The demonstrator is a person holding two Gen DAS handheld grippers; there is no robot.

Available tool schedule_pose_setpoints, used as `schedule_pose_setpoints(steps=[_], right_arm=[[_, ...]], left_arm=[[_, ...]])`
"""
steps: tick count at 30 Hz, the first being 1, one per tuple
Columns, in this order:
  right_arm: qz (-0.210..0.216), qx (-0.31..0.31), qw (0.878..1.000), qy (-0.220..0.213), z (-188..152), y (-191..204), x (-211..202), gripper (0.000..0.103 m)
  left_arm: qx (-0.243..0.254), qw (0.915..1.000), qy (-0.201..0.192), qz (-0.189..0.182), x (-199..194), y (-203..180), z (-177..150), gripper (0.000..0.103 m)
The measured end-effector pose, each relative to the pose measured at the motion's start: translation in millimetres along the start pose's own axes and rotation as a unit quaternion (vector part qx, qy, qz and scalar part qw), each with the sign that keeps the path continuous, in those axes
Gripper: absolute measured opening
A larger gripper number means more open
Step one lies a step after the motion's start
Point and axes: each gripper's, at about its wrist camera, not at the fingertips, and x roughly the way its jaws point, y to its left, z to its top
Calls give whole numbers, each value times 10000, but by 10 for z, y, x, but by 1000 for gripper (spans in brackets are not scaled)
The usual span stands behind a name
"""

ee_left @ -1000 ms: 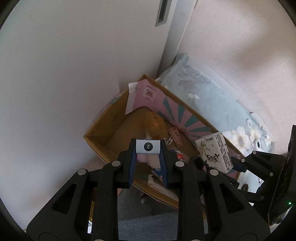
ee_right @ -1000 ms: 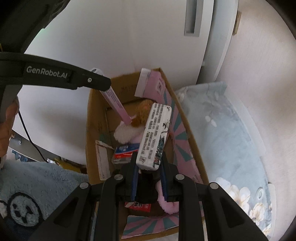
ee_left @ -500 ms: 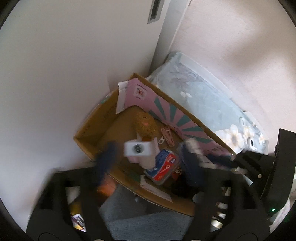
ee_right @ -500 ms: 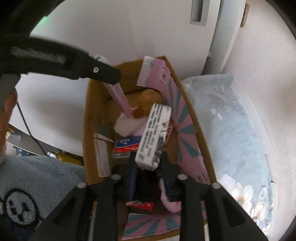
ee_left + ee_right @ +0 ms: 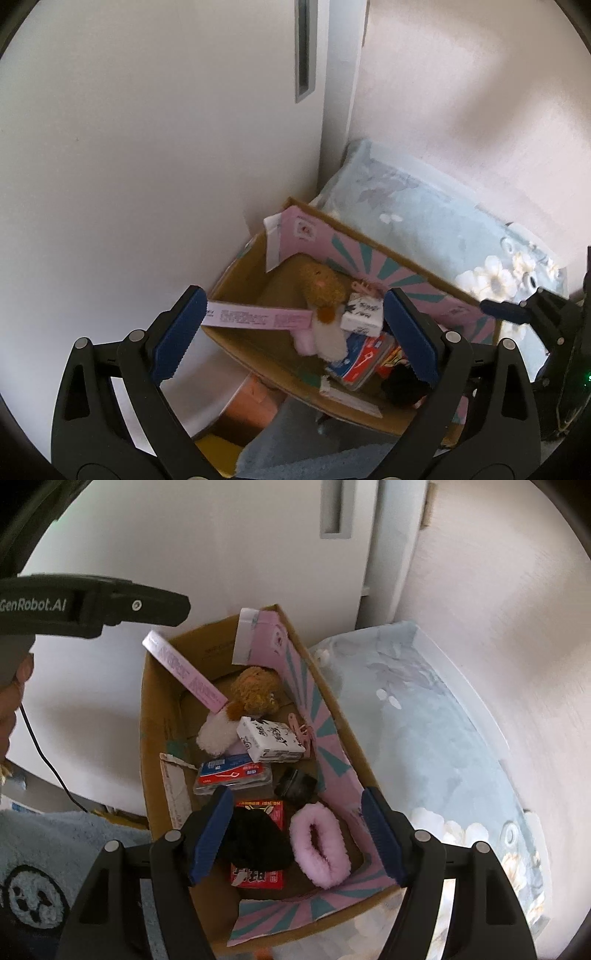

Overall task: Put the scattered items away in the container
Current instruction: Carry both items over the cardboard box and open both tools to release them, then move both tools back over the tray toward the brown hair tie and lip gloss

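Note:
The cardboard box (image 5: 151,738) stands in a corner, holding a brown plush toy (image 5: 255,690), a blue-red pack (image 5: 232,773), a pink scrunchie (image 5: 319,843) and a black item on a red packet (image 5: 258,875). A white tissue pack (image 5: 271,738) lies loose beside the plush. My right gripper (image 5: 297,830) hovers over the box, its jaws opening with nothing between the pads. A long pink box (image 5: 255,317) leans free against the cardboard box's left wall (image 5: 240,266). My left gripper (image 5: 295,332) hangs above it, wide open and holding nothing.
A light-blue floral pillow (image 5: 424,738) lies right of the box. A white cabinet door (image 5: 147,147) rises behind it. A blue towel with a panda face (image 5: 37,867) covers the near left. A person's hand (image 5: 11,701) holds the left gripper's handle.
Both grippers opened. The left let go of the long pink box, which now leans in the cardboard box, and rose a little. The right released the tissue pack, which fell beside the plush.

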Motion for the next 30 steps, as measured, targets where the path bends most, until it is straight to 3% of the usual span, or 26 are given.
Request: schedule_pose_setpoints(steps=[5, 9, 12, 17, 20, 25, 30], right_arm=[[212, 205, 9995, -93, -79, 12, -117, 68], [15, 442, 9986, -296, -129, 17, -256, 68], [-26, 782, 9946, -689, -172, -62, -429, 68], [-526, 1397, 9824, -1121, -289, -283, -689, 68], [-847, 1618, 9771, -1097, -399, -378, -765, 68], [-1483, 1475, 9717, -1097, -659, -395, -906, 68], [-1060, 2138, 9673, -863, -1076, -677, -1028, 68]], left_arm=[[164, 9996, -197, -84, -58, -97, 0, 97], [467, 9987, -27, -210, -25, -247, -12, 97], [663, 9973, 19, -326, -24, -400, -33, 97], [1022, 9933, -9, -536, -53, -709, -36, 97], [1224, 9898, -28, -727, -62, -916, -20, 97], [1530, 9829, -23, -1027, -87, -1293, 29, 96], [1904, 9715, -25, -1412, -153, -1820, 99, 97]])
